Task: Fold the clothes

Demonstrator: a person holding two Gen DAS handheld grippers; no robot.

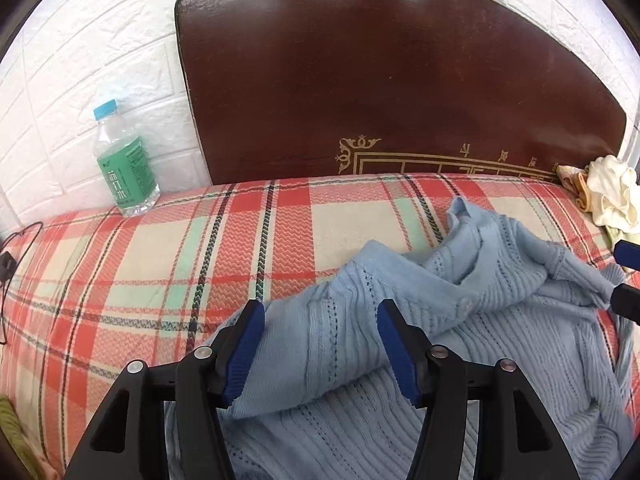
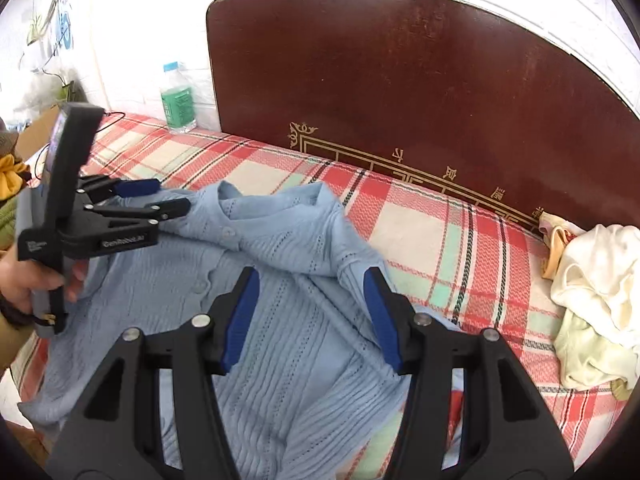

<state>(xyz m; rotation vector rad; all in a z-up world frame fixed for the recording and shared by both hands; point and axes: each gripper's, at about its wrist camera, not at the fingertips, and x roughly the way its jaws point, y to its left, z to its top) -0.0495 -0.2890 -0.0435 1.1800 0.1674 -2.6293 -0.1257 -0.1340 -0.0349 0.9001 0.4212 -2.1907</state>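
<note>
The light blue knitted cardigan (image 2: 280,280) lay spread but rumpled on the bed (image 2: 440,240) with the red plaid cover, collar towards the dark headboard (image 2: 400,80), its button front facing up. The left hand-held gripper (image 1: 320,344) hung over one side of the garment with its jaws apart; a loose fold of knit sat between the blue pads, but they did not press on it. The right hand-held gripper (image 2: 312,312) stood likewise open over the other side, a raised ridge of fabric between its pads and not pinched. In the right wrist view a hand (image 2: 24,280) could be seen holding the left tool near the shoulder area.

By my reading, the work was at the laying-out stage: the cardigan was not yet flat, and no fold looked finished. The next move would call for each gripper to close on an edge or shoulder and draw the knit smooth before any side was turned inward; the loose stitch could snag or stretch if tugged hard.

A water bottle (image 1: 124,160) stood by the wall, and a pile of pale clothes (image 2: 592,288) waited well apart at the bed's far end
</note>
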